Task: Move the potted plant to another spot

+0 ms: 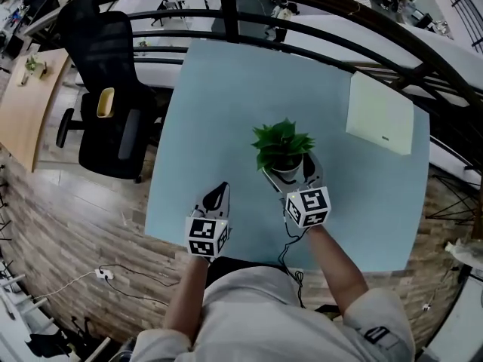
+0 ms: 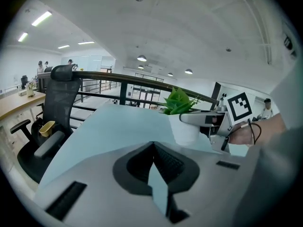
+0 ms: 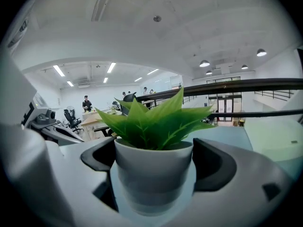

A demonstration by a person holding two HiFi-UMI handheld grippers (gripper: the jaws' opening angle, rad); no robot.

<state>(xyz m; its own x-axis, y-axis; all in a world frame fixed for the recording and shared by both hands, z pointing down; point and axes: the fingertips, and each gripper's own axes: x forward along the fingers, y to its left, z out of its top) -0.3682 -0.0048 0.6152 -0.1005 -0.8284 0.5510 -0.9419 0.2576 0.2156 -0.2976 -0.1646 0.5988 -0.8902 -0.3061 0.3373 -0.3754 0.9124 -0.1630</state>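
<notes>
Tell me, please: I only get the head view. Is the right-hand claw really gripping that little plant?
Observer: Yes. In the right gripper view, the right gripper has a jaw against each side of the potted plant, on its white pot.
Operator: And the other claw?
Observer: In its own view, the left gripper has its jaws together with nothing between them, only the table beyond.

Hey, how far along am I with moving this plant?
Done: the right tool is shut on the plant. In hand: that grip, near the middle of the table; whether the plant is lifted off it, I can't tell. Left: carrying it to a new spot and releasing. The left tool is shut, empty.
</notes>
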